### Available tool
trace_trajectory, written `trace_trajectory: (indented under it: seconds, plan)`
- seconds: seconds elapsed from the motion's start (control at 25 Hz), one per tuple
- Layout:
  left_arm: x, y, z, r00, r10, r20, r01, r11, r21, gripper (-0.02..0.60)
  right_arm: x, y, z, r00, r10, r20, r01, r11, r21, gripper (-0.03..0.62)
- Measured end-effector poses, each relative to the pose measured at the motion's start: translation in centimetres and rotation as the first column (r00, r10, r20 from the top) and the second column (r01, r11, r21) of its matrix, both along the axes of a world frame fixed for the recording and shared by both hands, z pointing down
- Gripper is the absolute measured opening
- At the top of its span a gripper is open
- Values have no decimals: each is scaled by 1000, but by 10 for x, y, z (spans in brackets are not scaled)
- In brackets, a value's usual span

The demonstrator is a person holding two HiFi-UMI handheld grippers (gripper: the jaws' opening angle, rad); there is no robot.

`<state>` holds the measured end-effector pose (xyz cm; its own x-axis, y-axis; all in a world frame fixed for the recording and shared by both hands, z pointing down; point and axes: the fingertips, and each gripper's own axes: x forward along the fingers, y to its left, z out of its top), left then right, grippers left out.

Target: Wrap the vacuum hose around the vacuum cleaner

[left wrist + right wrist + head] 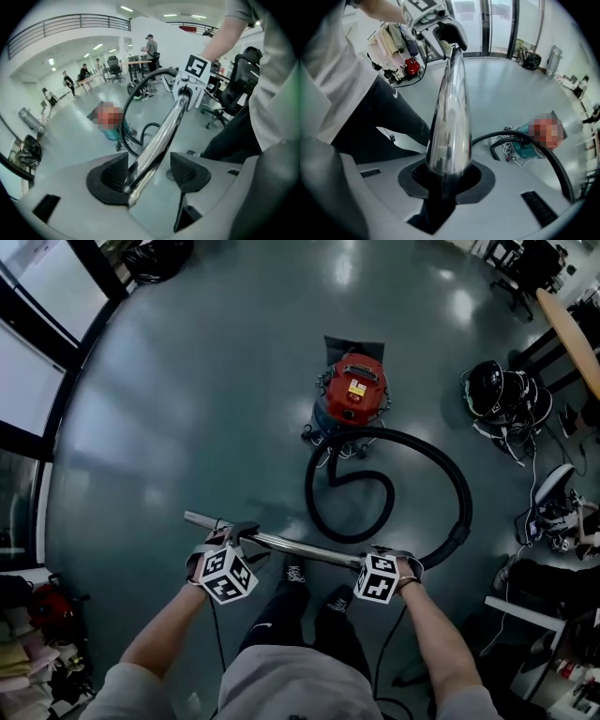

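Tube [298,547] of bright metal runs crosswise in front of the person, its long axis from lower right to upper left in the head view, and both hands are on it. The right hand-held gripper [446,176] is clamped on the tube near the end that joins the hose [448,463]. The left hand-held gripper [150,171] stands with its jaws apart: the tube lies against one pad, clear of the other. From the right hand the black hose arcs away over the floor [187,409], curls once inward and reaches the red vacuum [354,390], which stands straight ahead, well apart from both hands and somewhat nearer the right one. Wrapping will likely mean carrying the tube end toward and round that body. The floor is smooth, glossy grey-green, so the hose should slide easily. Windows line the left side; a table [574,334], chairs and loose gear crowd the right edge, near the hose's outer bend.
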<state>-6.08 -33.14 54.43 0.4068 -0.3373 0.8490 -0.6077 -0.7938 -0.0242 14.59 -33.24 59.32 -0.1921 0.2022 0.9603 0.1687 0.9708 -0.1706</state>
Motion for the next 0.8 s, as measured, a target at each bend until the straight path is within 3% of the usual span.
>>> trace_trajectory:
  seconds: [0.24,0.4,0.56,0.68,0.8]
  plan:
    - [-21,-9,-36,988,-150,-39,154,978,143,272,5,8,2,990,135,28,-135,991,-6,84]
    - [-29,-13,-50,972,-229,-58,235,958,164,272,15,3,3,976,216,38,-216,976,-8,84]
    - [-23,-3,-54,968,-248,-44,252,955,157,272,13,1,-12,947,301,114,-302,953,-11,84]
    - [0,11,-50,971,-238,-40,241,961,136,272,11,-4,-28,891,409,198,-408,912,-49,84]
    - [39,29,-38,980,-190,-49,194,977,92,272,17,-11,-42,794,548,261,-538,835,-118,84]
